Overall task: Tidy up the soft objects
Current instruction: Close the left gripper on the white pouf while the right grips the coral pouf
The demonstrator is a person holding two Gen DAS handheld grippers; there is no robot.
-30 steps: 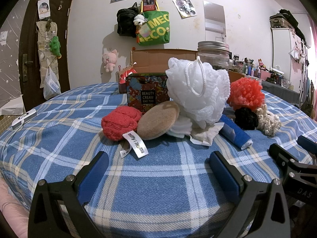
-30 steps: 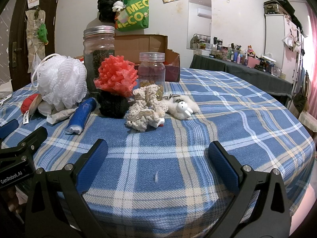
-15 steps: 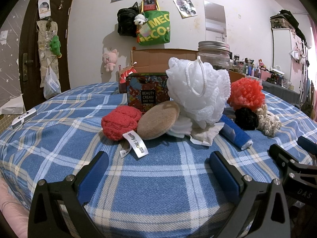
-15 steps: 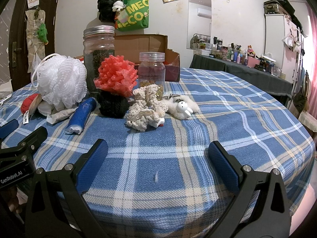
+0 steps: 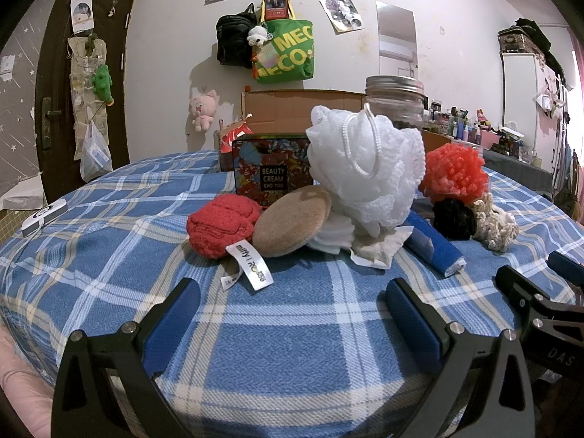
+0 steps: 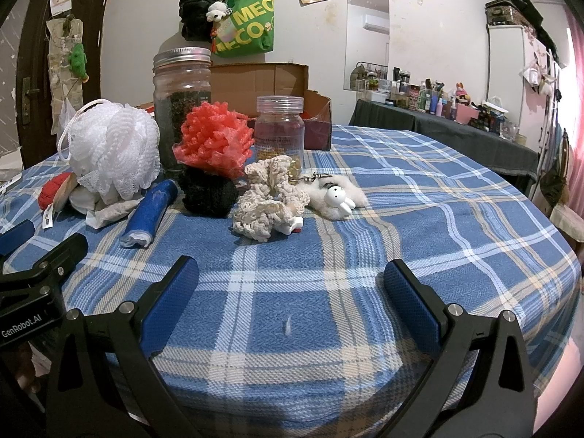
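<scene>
Left gripper [image 5: 292, 314] wide, empty, low above plaid cloth [image 5: 292, 357]; red knit toy [image 5: 222, 228] just ahead-left, likely first pick. Right gripper [image 6: 292, 292] wide, empty, cream crochet piece [image 6: 268, 208] ahead.

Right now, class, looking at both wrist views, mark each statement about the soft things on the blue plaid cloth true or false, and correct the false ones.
1. The left tool is shut on the red knitted item. False: its jaws stand open and empty, short of the pile.
2. The white mesh pouf sits in front of the tall metal-lidded jar. True.
3. The white bunny keychain lies inside the cardboard box. False: it lies on the plaid cloth, beside the cream crocheted piece.
4. The coral pouf rests on top of the black pouf. True.
5. The right tool is open. True.
</scene>
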